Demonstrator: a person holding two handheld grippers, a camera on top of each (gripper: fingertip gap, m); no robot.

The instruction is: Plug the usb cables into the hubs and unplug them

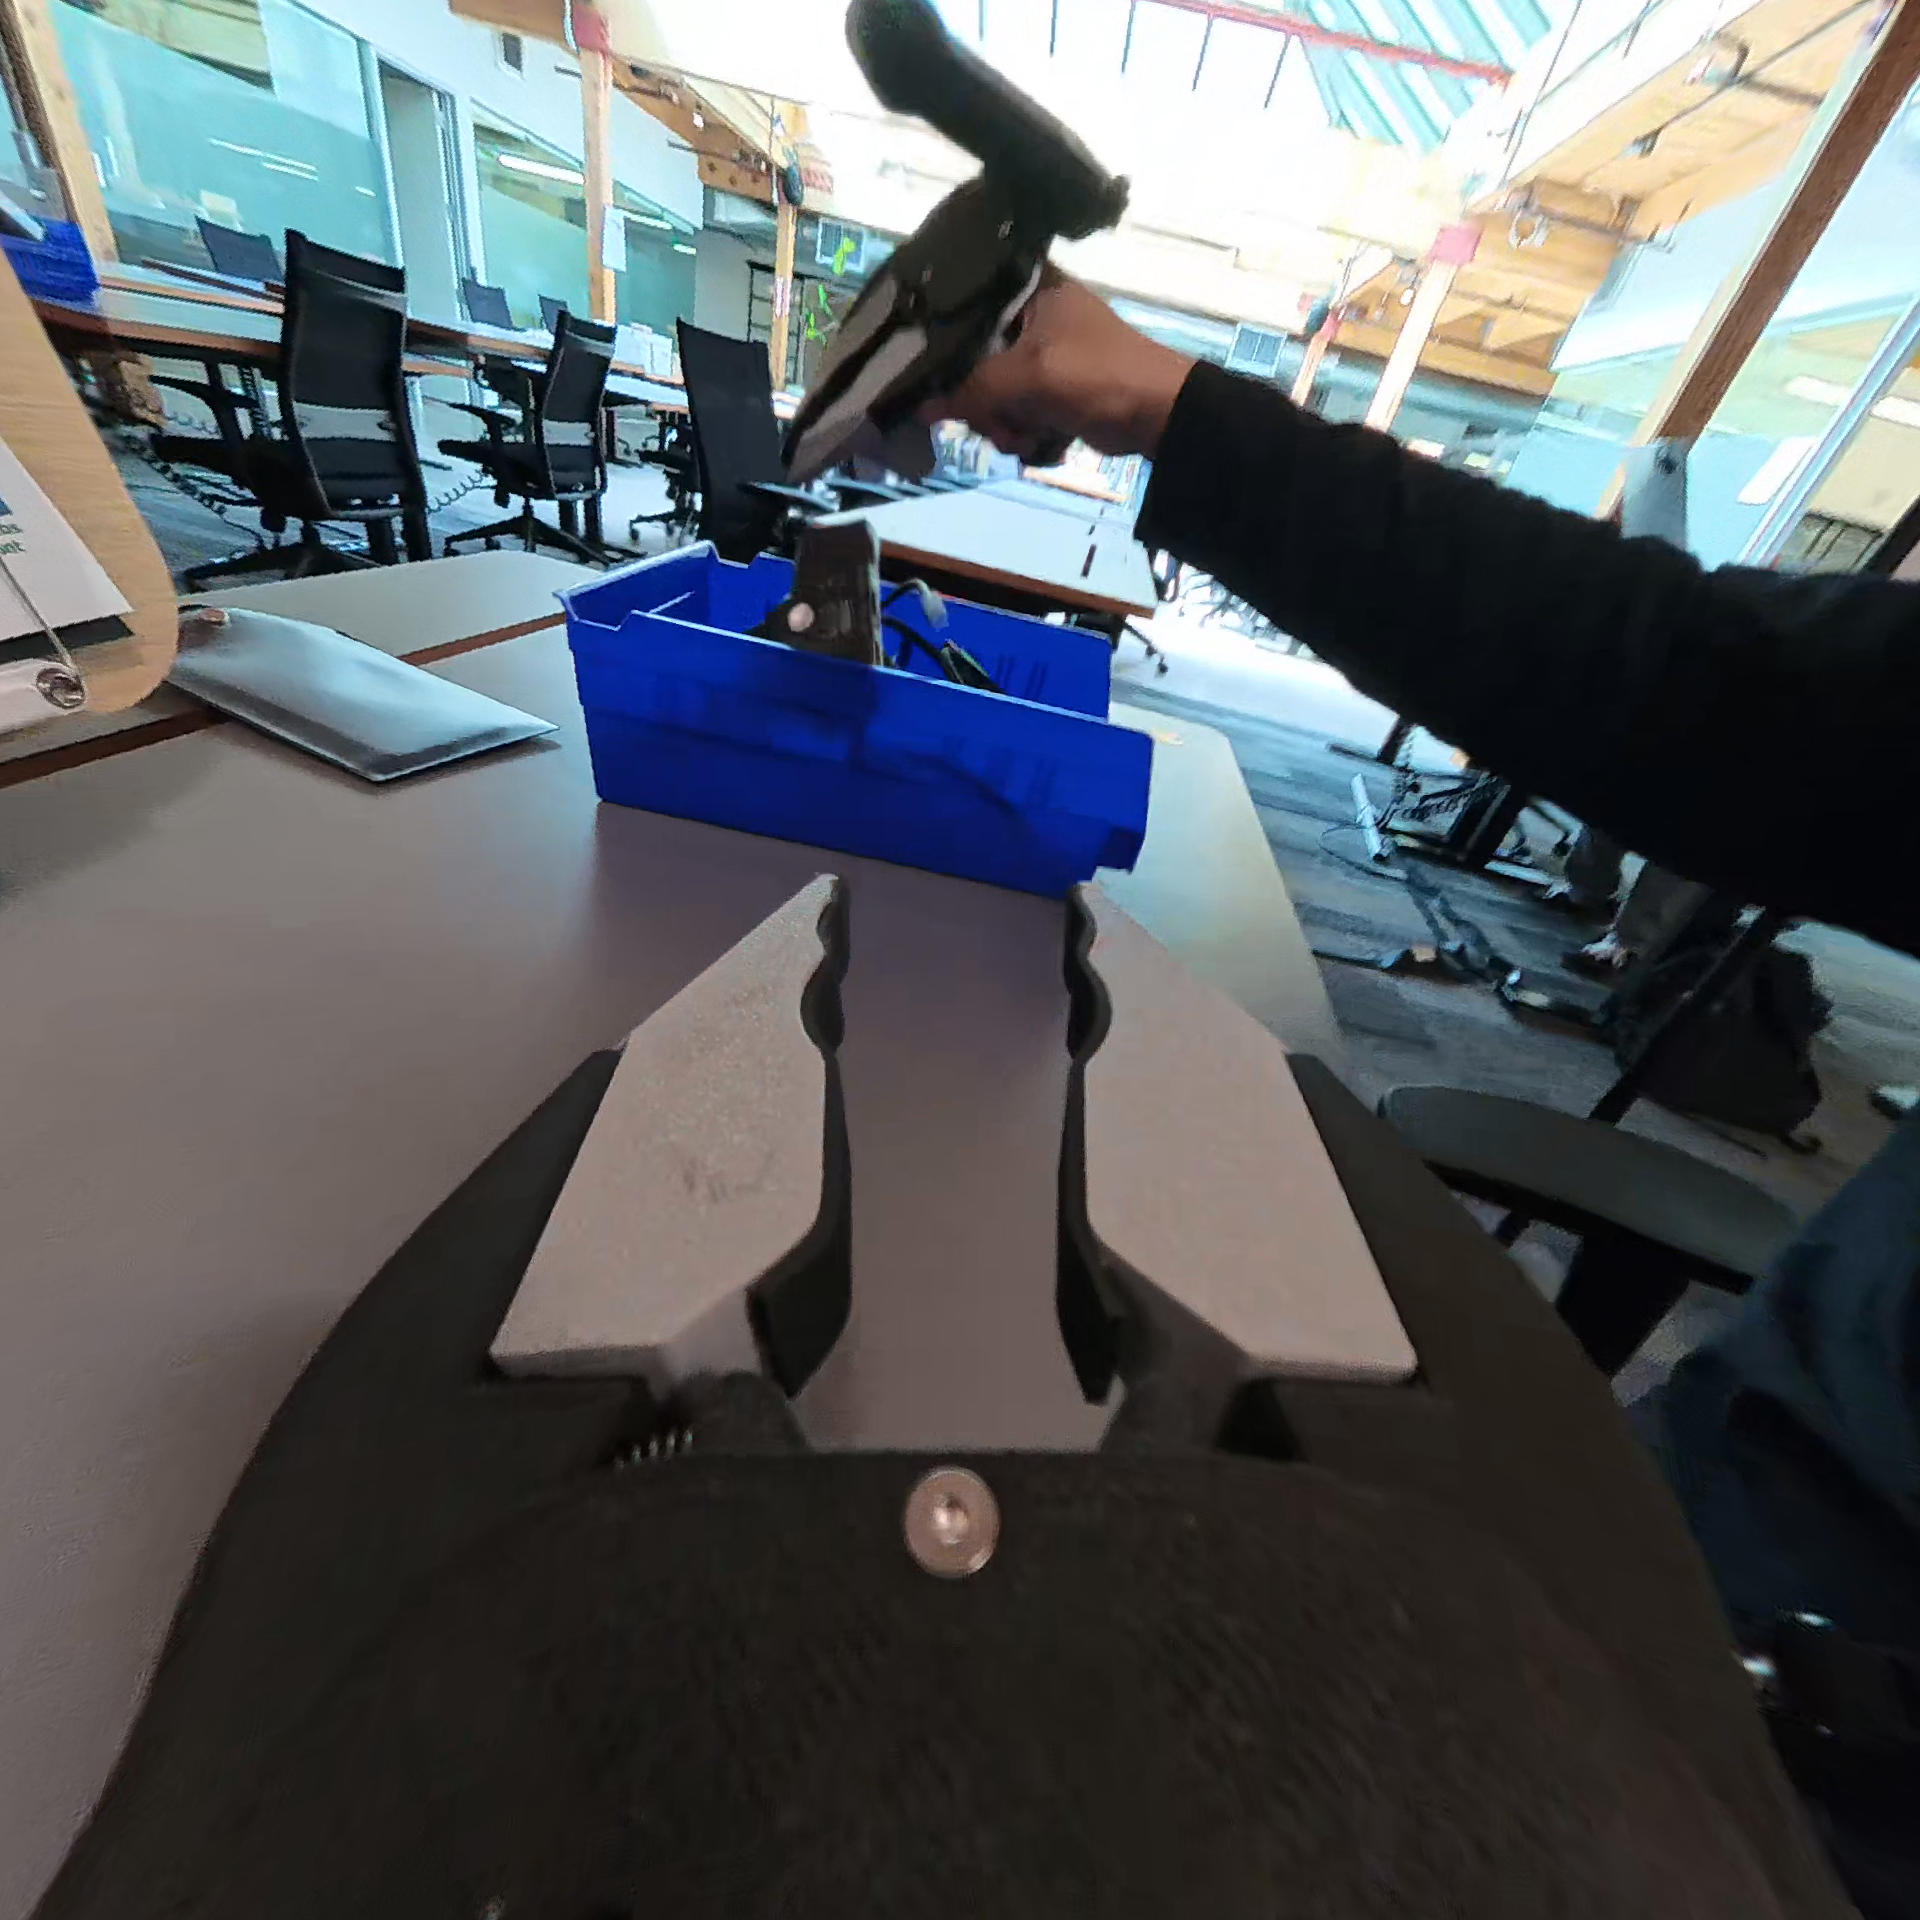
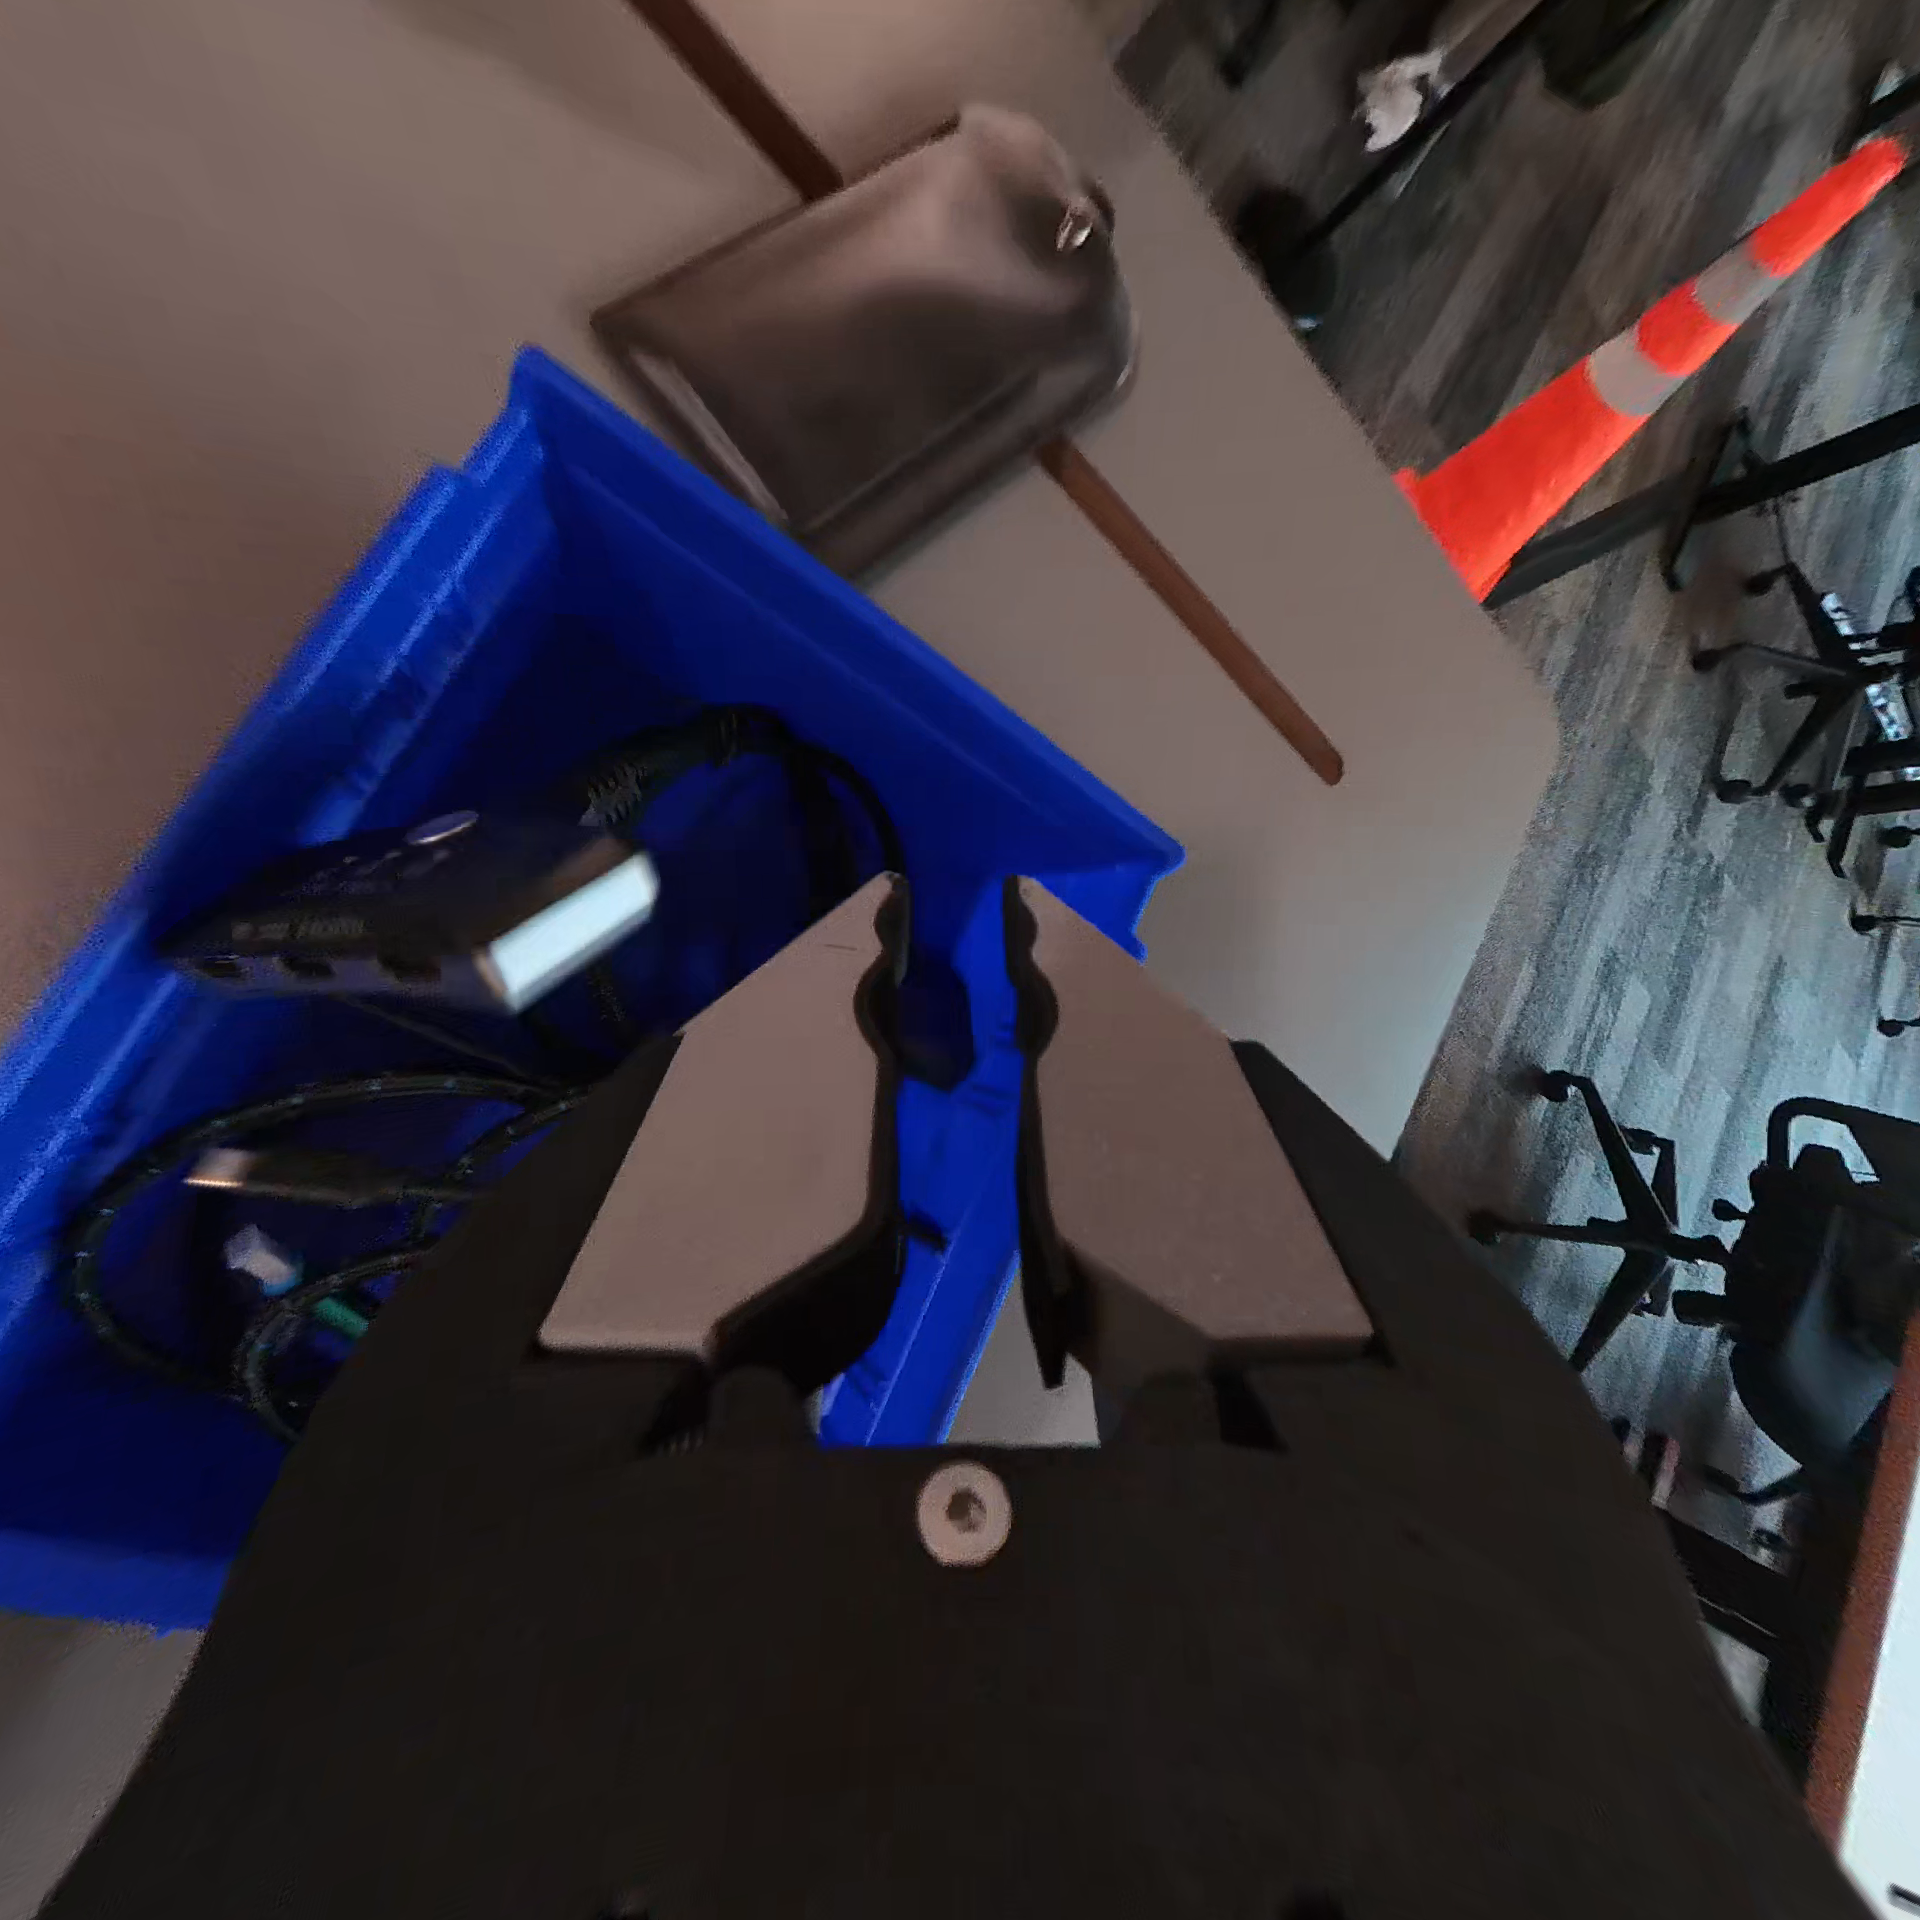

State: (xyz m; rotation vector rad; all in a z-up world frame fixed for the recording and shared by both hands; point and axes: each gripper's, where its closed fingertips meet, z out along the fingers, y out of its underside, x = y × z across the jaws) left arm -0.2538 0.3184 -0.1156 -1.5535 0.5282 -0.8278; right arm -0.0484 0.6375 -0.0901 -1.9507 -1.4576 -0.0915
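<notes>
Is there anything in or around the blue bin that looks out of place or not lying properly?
Yes. In the blue bin, a dark adapter with a silver plug leans tilted against the wall, poking above the rim, amid loosely tangled black cables. Nothing looks spilled or broken. Both the left gripper and the right gripper are open and empty.

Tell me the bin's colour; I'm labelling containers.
Blue. The bin shows best in the left wrist view, standing on the table.
</notes>
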